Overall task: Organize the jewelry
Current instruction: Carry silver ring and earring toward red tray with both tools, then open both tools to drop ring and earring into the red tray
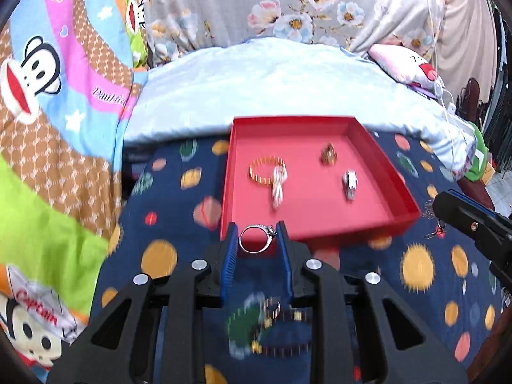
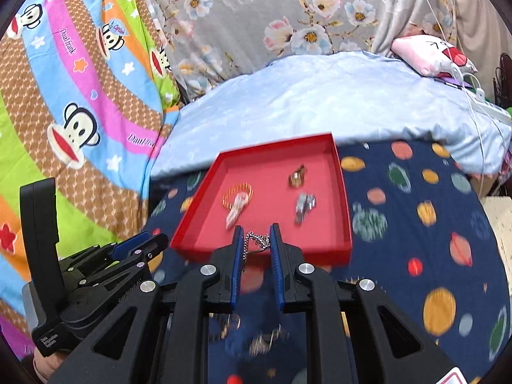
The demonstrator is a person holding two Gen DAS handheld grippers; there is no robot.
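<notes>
A thin silver ring with a small stone setting (image 1: 257, 238) sits upright between the two blue pads of the left claw (image 1: 257, 240), which is closed only as far as the ring allows and grips it on both sides, just in front of the near wall of the shallow red square tray (image 1: 368, 224). The right claw (image 2: 255, 243) is nearly closed in the same way on a silver bead chain (image 2: 256, 242), whose loops hang down between its blue pads above the near edge of the same tray. Inside the tray lie four pieces: a gold ribbed bangle (image 1: 264, 169) on the left, a pale silvery charm piece (image 1: 277, 185) lying across the bangle's lower right part and touching it, a small brown-gold ring (image 1: 329, 153) toward the back right, and a short silver clasp-like piece (image 1: 349, 182) in front of that ring, apart from it. The tray rests on a bed covered by a dark blue sheet with coloured planets (image 1: 432, 272). On this sheet, below the left claw, more jewelry (image 1: 281, 320) lies blurred, and I cannot tell the single pieces. Behind the tray there is a pale blue quilt (image 1: 272, 80), to the left a bright cartoon monkey blanket (image 1: 48, 112), and at the back a grey cloth with flowers (image 1: 272, 6).
</notes>
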